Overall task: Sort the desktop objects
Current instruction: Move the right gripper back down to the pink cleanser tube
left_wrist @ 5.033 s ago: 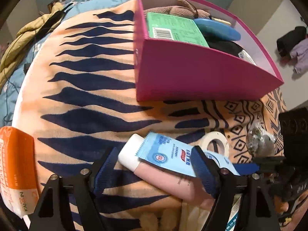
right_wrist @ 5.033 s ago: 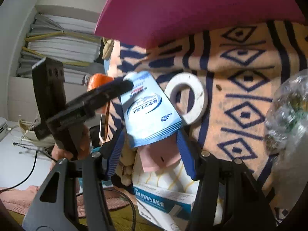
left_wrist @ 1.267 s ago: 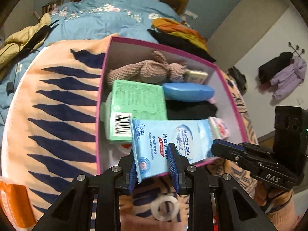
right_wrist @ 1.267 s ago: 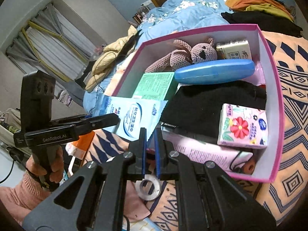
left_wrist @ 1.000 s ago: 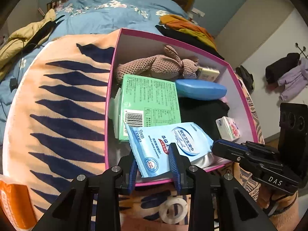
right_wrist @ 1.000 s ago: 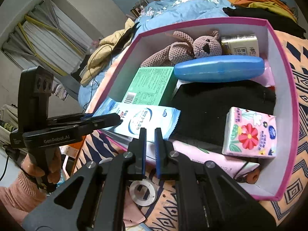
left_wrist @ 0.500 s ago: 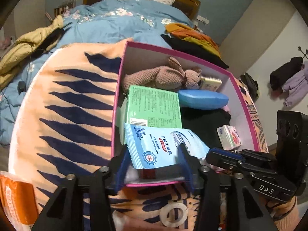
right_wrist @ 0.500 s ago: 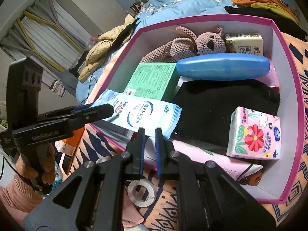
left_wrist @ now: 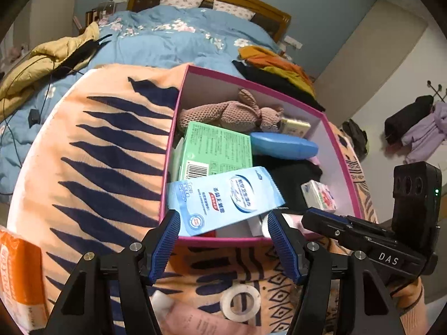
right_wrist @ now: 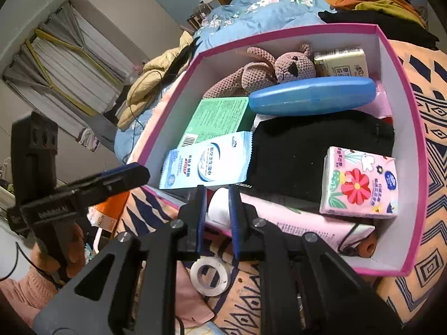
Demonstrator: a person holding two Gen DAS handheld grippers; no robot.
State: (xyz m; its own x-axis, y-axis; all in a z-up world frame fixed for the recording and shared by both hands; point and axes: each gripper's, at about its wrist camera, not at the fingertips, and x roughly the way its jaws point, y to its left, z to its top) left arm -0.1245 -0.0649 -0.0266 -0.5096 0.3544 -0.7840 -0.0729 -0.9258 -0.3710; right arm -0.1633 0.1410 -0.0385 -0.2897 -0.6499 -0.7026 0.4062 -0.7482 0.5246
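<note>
A light blue wet-wipe packet (left_wrist: 223, 198) (right_wrist: 206, 164) lies inside the pink box (left_wrist: 251, 241) (right_wrist: 416, 139), at its near left corner, partly on a green carton (left_wrist: 218, 148). My left gripper (left_wrist: 223, 219) hovers just in front of the box's near wall. Its jaws are opening wide and the pads are clear of the packet. My right gripper (right_wrist: 217, 195) sits at the box's near edge; its jaws are opening a little and there is nothing between them. Each gripper shows in the other's view, the left gripper (right_wrist: 125, 176) and the right gripper (left_wrist: 321, 217).
The box also holds a knitted rabbit (right_wrist: 279, 67), a blue case (right_wrist: 310, 96), black cloth (right_wrist: 315, 150) and a floral tissue pack (right_wrist: 360, 181). On the striped blanket in front lie a tape roll (left_wrist: 240, 303), a pink tube (left_wrist: 195, 321) and an orange pack (left_wrist: 16, 279).
The left gripper carried the blue packet over the box, let it go, spread its jaws and drew back. The packet now rests in the box. The right jaws have parted slightly.
</note>
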